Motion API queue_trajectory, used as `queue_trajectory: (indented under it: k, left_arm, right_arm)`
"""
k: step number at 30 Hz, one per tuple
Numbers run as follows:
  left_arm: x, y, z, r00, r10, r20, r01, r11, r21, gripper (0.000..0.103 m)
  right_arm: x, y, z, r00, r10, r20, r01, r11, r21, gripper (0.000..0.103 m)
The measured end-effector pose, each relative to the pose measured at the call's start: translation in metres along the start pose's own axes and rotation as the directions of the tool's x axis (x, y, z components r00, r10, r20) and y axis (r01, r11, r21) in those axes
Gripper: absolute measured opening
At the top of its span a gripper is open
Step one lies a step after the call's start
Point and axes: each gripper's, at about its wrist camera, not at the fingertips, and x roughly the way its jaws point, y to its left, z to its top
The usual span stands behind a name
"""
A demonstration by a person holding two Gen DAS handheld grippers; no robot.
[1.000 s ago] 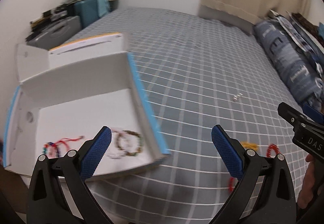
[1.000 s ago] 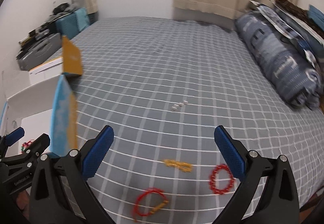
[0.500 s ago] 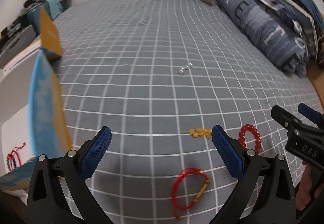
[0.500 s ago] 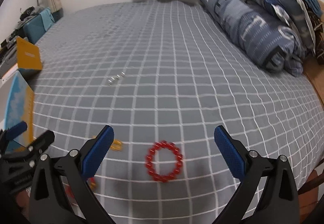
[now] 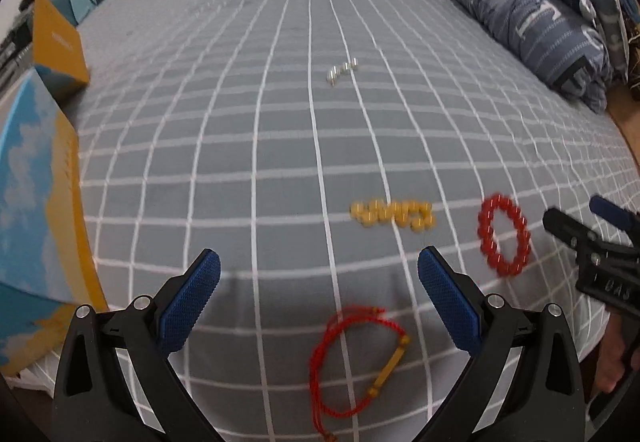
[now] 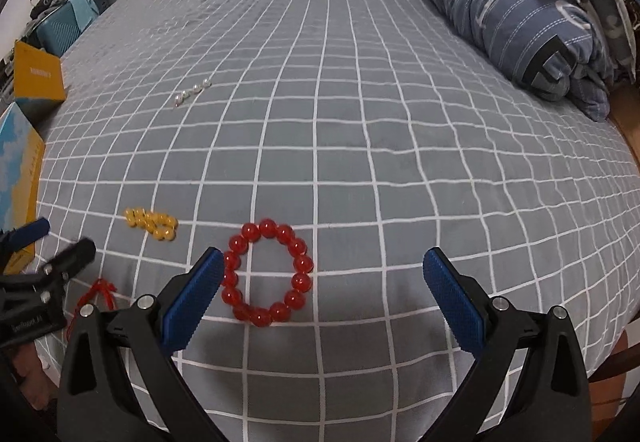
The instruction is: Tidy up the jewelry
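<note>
On the grey checked bedspread lie a red string bracelet, a yellow bead bracelet, a red bead bracelet and a short row of pearly beads. My left gripper is open and empty, just above the red string bracelet. My right gripper is open and empty; the red bead bracelet lies by its left finger. The right wrist view also shows the yellow beads, pearly beads and the string bracelet, partly hidden by the left gripper.
An open box with blue-and-yellow sides stands at the bed's left edge. A rolled blue duvet lies along the right side. Clutter and a blue case sit beyond the far left edge.
Both grippers swung right, away from the box and towards the loose bracelets. The box interior has left the view. The red bead bracelet now lies by the right gripper's left finger.
</note>
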Motion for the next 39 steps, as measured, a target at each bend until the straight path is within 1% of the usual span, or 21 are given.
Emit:
queue_trajectory:
  k: [4, 6, 8, 14, 17, 19, 20, 25, 29, 31, 35, 37, 38, 39]
  left_arm:
    - [0.003, 0.001, -0.013, 1.000, -0.020, -0.018, 0.020, 1.000, 0.012, 0.097]
    - [0.006, 0.003, -0.020, 0.999, -0.036, -0.040, 0.036, 0.999, 0.006, 0.097]
    - [0.010, 0.005, -0.027, 0.998, -0.041, -0.056, 0.041, 0.999, 0.001, 0.097]
    - [0.018, 0.010, -0.041, 0.997, -0.037, -0.073, 0.037, 0.999, 0.000, 0.097]
    - [0.017, 0.011, -0.045, 0.997, -0.039, -0.065, 0.039, 0.999, 0.004, 0.096]
    - [0.018, 0.013, -0.047, 0.997, -0.038, -0.065, 0.038, 0.999, -0.002, 0.095]
    - [0.018, 0.014, -0.048, 0.997, -0.035, -0.065, 0.035, 0.999, -0.002, 0.094]
    - [0.016, 0.014, -0.052, 0.998, -0.010, -0.069, 0.010, 1.000, -0.002, 0.078]
    - [0.014, 0.015, -0.055, 0.997, 0.005, -0.073, -0.006, 1.000, -0.003, 0.068]
    - [0.012, 0.015, -0.053, 0.997, 0.012, -0.077, -0.013, 1.000, -0.005, 0.062]
    - [0.011, 0.015, -0.052, 0.997, 0.024, -0.079, -0.025, 1.000, -0.013, 0.052]
    - [0.010, 0.016, -0.051, 0.996, 0.034, -0.080, -0.035, 0.999, -0.016, 0.045]
    - [0.010, 0.017, -0.051, 0.996, 0.039, -0.081, -0.041, 0.999, -0.021, 0.043]
    - [0.010, 0.017, -0.050, 0.996, 0.043, -0.081, -0.045, 0.999, -0.022, 0.039]
  right_arm:
    - [0.013, -0.001, -0.003, 0.999, 0.005, -0.040, -0.005, 1.000, 0.007, 0.095]
    - [0.019, -0.001, -0.004, 0.998, 0.011, -0.058, -0.010, 1.000, 0.012, 0.095]
    - [0.024, -0.001, -0.004, 0.997, 0.012, -0.070, -0.011, 1.000, 0.015, 0.092]
    - [0.036, 0.003, -0.008, 0.994, 0.015, -0.112, -0.014, 1.000, 0.013, 0.078]
    - [0.041, 0.007, -0.009, 0.991, 0.017, -0.133, -0.016, 1.000, 0.006, 0.070]
    - [0.045, 0.008, -0.008, 0.989, 0.018, -0.146, -0.018, 1.000, 0.003, 0.062]
    - [0.047, 0.008, -0.007, 0.988, 0.017, -0.154, -0.017, 1.000, 0.001, 0.060]
    - [0.052, 0.012, -0.006, 0.985, 0.012, -0.170, -0.014, 1.000, -0.010, 0.047]
    - [0.052, 0.017, -0.007, 0.985, 0.009, -0.172, -0.013, 1.000, -0.022, 0.042]
    - [0.051, 0.016, -0.008, 0.985, 0.006, -0.173, -0.011, 1.000, -0.025, 0.037]
    - [0.051, 0.016, -0.007, 0.985, 0.002, -0.174, -0.007, 0.999, -0.031, 0.030]
    - [0.051, 0.013, -0.006, 0.985, 0.000, -0.175, -0.006, 0.999, -0.033, 0.026]
    - [0.051, 0.013, -0.006, 0.985, -0.001, -0.175, -0.005, 0.999, -0.033, 0.025]
    - [0.051, 0.012, -0.006, 0.984, 0.002, -0.176, -0.008, 0.999, -0.034, 0.024]
